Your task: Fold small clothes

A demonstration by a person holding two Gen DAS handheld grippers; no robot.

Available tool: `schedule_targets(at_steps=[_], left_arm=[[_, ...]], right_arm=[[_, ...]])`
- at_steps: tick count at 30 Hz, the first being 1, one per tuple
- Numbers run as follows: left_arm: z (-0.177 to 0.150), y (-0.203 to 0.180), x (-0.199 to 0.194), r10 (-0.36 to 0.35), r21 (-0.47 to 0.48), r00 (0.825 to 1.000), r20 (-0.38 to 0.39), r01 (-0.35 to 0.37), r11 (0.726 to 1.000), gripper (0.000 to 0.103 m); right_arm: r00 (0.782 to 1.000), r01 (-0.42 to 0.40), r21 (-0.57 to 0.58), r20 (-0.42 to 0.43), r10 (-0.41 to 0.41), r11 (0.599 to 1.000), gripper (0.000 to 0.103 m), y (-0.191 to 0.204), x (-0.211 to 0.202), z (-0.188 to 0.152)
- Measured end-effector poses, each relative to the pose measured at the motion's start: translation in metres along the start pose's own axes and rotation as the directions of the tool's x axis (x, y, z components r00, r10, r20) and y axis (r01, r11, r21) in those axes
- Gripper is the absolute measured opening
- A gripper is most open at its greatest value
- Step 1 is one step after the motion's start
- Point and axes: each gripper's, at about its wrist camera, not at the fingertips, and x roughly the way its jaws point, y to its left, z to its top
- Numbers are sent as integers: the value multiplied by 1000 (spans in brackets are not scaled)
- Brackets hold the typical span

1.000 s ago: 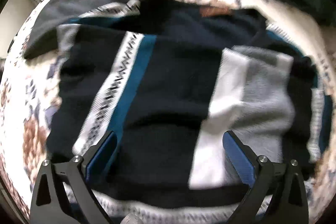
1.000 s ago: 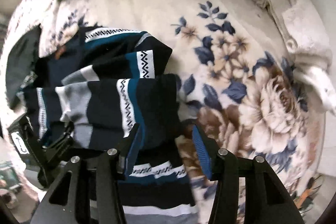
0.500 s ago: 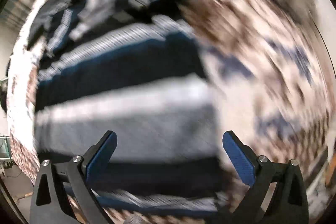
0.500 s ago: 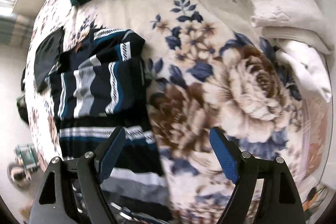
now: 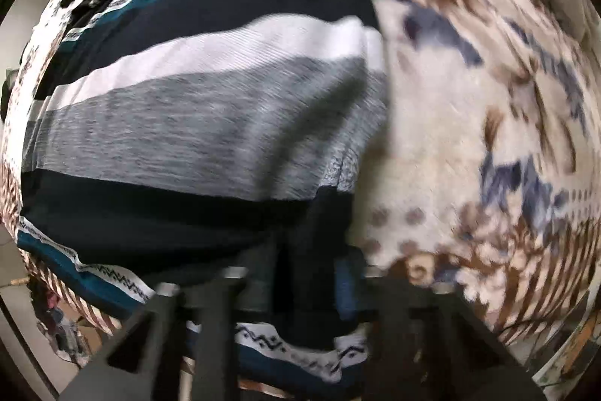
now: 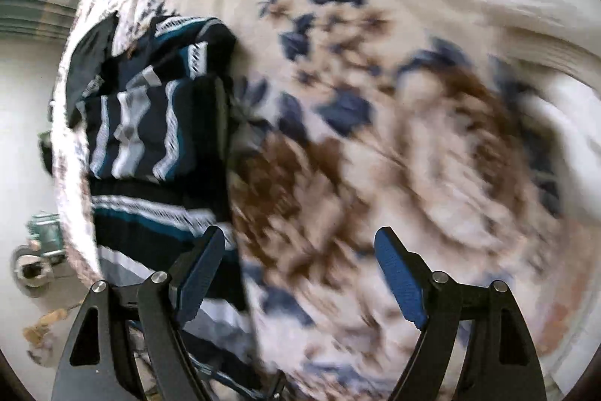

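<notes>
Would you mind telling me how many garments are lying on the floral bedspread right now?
2. The striped sweater lies at the bedspread's left edge; a dark garment lies just beyond it, partly underneath. More may be hidden outside the view.

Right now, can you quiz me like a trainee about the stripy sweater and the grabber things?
1. True or false: the left hand-held gripper is shut on the striped sweater's dark edge.
2. What lies between the right hand-held gripper's blue pads?
A. a sock
B. only the floral blanket beneath
C. a folded towel
3. Fill in: in the right wrist view, the sweater lies to the ____ of the big brown flower.

Key: 1 true. 2 B; its pads stand wide apart, gripping nothing. 3 left.
</notes>
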Motion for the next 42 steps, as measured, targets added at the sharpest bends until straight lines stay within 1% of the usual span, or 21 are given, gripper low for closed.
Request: schedule_targets(at_steps=[3,6,9,14,16,18,19,20,22,23,25,27,28,29,30,33,36,37,38,39,42], left_arm=[[5,21,-6,-18,-17,999,28,19,1000,8],[7,37,-12,-23,-20,998,54,24,1000,7],[8,48,-22,-35,-27,997,67,37,999,7],[-5,50,-40,-37,-33,997,74,39,999,7],[-5,51,-41,-38,-35,997,73,41,999,7],[-1,44,-34,-41,-42,997,68,44,998,7],[-1,45,-31,-42,-43,997,65,45,998,7],[5,38,-23,-39,-44,997,64,42,998,7],[4,37,-18,-38,-44,997,62,40,998,7],[3,39,-17,-38,-48,997,63,41,998,7],[1,42,-16,-38,-52,997,65,42,998,7],[0,45,-16,-41,-57,997,68,45,997,7],[-1,46,-15,-43,-60,997,69,47,997,7],[-2,46,-16,-46,-64,997,69,51,997,7],[-2,46,-17,-48,-67,996,70,53,996,7],[-3,51,-20,-58,-78,996,73,64,995,7],[-3,62,-30,-75,-95,994,83,83,992,7],[-2,62,-37,-77,-101,993,93,87,991,7],[-2,63,-43,-79,-105,992,101,89,990,7],[-3,68,-48,-83,-110,991,110,95,989,7],[-4,87,-66,-92,-130,987,131,109,986,7]], right_arm=[[994,-109,6,4,109,994,84,14,35,35],[984,-180,-6,-5,180,984,84,31,67,64],[974,-224,-18,-31,223,974,84,48,98,88],[979,-201,-23,-30,200,979,84,64,126,106],[991,-132,-48,-42,130,990,84,74,122,104],[995,-95,-75,-18,94,993,84,83,108,96],[997,-74,-91,-7,74,993,76,85,102,89],[996,-88,-106,14,90,990,66,87,95,81],[998,-61,-123,5,62,991,16,91,95,72],[997,-68,-127,12,70,990,14,91,95,69],[992,-96,-141,70,106,985,13,94,90,69],[990,-75,-153,104,91,985,15,95,89,76],[992,-77,-123,88,88,989,32,90,94,83],[995,-81,-84,58,86,993,44,84,101,89],[994,-106,-28,21,107,994,64,75,110,96],[964,-261,88,-18,264,961,70,56,130,109],[944,-328,94,3,329,940,69,59,134,114],[939,-344,86,4,345,935,59,62,133,115],[933,-360,71,-1,361,930,45,69,134,116],[942,-336,54,-6,336,940,26,74,135,117],[950,-313,48,9,313,949,22,86,129,116]])
